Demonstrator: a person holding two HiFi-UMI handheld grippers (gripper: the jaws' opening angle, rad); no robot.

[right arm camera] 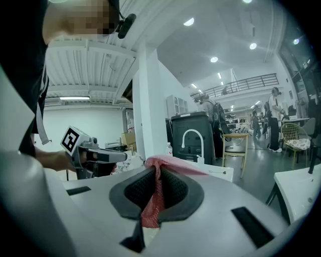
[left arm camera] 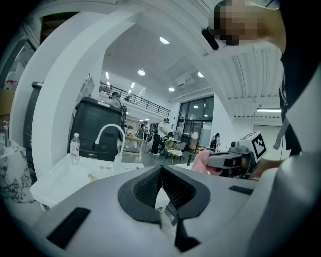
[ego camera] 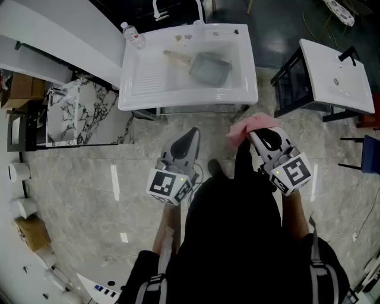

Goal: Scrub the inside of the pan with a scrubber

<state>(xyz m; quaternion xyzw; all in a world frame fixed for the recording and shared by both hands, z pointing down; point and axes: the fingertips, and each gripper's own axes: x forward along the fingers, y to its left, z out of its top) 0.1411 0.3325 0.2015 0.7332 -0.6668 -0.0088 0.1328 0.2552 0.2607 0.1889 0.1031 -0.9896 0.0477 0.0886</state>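
Note:
A grey square pan (ego camera: 209, 67) with a wooden handle lies in the basin of a white sink (ego camera: 189, 95) ahead of me. My right gripper (ego camera: 252, 134) is shut on a pink mesh scrubber (ego camera: 248, 126), which sticks out between its jaws (right arm camera: 156, 188). The left gripper (ego camera: 193, 133) is shut with nothing in it (left arm camera: 161, 180). Both grippers hang over the floor, short of the sink's front edge and well apart from the pan. In the left gripper view the right gripper (left arm camera: 235, 159) shows with the pink scrubber (left arm camera: 201, 160).
A plastic bottle (ego camera: 133, 34) stands at the sink's back left corner by the tap (ego camera: 157, 8). A second white sink unit (ego camera: 336, 76) stands at the right with a dark frame (ego camera: 292, 83) beside it. A marbled cabinet (ego camera: 77, 113) is left of the sink.

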